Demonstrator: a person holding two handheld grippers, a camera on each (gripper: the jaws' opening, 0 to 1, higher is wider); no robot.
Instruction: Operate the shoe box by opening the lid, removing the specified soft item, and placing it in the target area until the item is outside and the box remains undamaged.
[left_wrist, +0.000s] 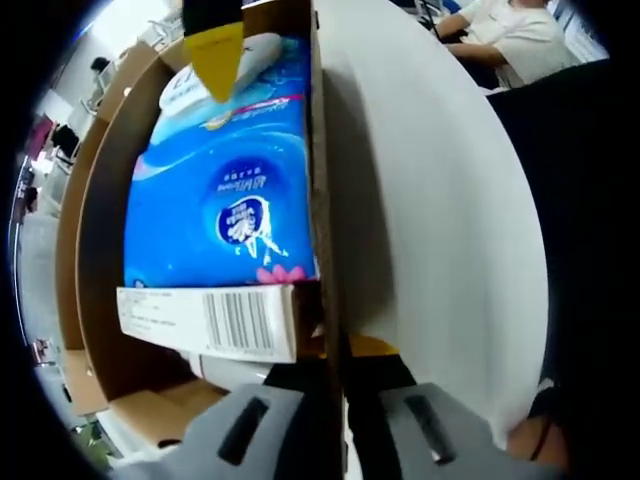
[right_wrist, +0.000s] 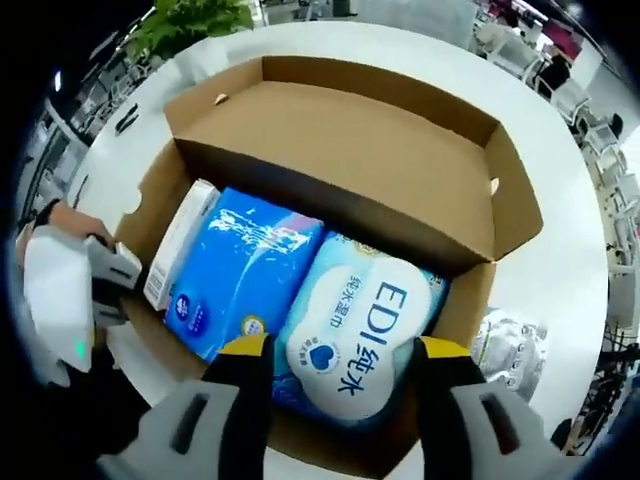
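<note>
Right gripper view: the shoe box (right_wrist: 330, 160) stands open on the round white bench (right_wrist: 560, 270), its lid folded back on the far side. Inside lie 2 soft packs side by side: a blue tissue pack (right_wrist: 240, 280) on the left, with a white barcoded end toward the left wall, and a pale blue wipes pack (right_wrist: 355, 335) marked "EDI" on the right. The right tongs (right_wrist: 345, 355) are open, their 2 yellow-tipped jaws straddling the near end of the wipes pack just above the near box wall; whether they touch the pack cannot be told. A crumpled silver wrapper (right_wrist: 510, 350) lies on the bench just right of the box. The left tongs (right_wrist: 105, 275), held by a hand, sit at the box's left wall.

Left gripper view: the left tongs (left_wrist: 335, 400) have one jaw on either side of the cardboard wall (left_wrist: 322, 200) and appear closed on it. The tissue pack (left_wrist: 225, 190) lies against the inner face of that wall. A yellow jaw tip of the right tongs (left_wrist: 218, 55) enters at the far end. A seated person (left_wrist: 510, 35) is visible beyond the bench (left_wrist: 440, 220).
</note>
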